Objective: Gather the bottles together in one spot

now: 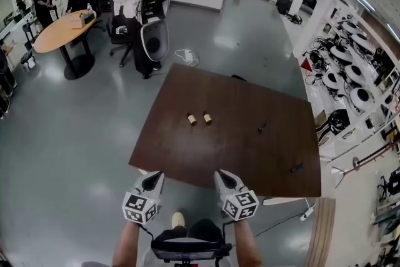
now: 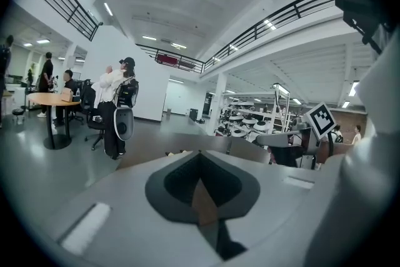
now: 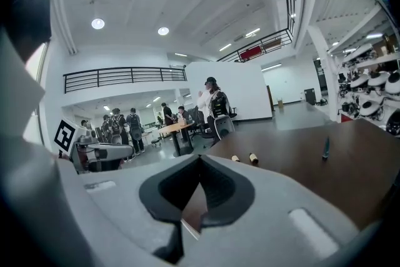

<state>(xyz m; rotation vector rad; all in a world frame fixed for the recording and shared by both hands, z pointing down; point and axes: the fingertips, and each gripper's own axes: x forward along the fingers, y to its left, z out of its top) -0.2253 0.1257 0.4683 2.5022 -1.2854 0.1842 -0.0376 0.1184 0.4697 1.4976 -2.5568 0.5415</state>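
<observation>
Two small tan bottles lie side by side on the dark brown table (image 1: pixel 250 97), left of its middle: the left bottle (image 1: pixel 192 119) and the right bottle (image 1: pixel 207 117). In the right gripper view both bottles (image 3: pixel 235 158) (image 3: pixel 254 158) show just beyond the jaws. My left gripper (image 1: pixel 154 176) and right gripper (image 1: pixel 223 174) hover at the table's near edge, well short of the bottles. Both are shut with nothing between their fingers. The left gripper (image 2: pixel 200 153) and the right gripper (image 3: pixel 200 158) each show their jaws meeting at the tip.
A small dark pen-like object (image 1: pixel 263 127) and another dark item (image 1: pixel 297 167) lie on the table's right half. People and office chairs (image 1: pixel 140 3) stand beyond the far left corner beside a round wooden table (image 1: pixel 62 31). Shelves of white equipment (image 1: pixel 350 72) line the right.
</observation>
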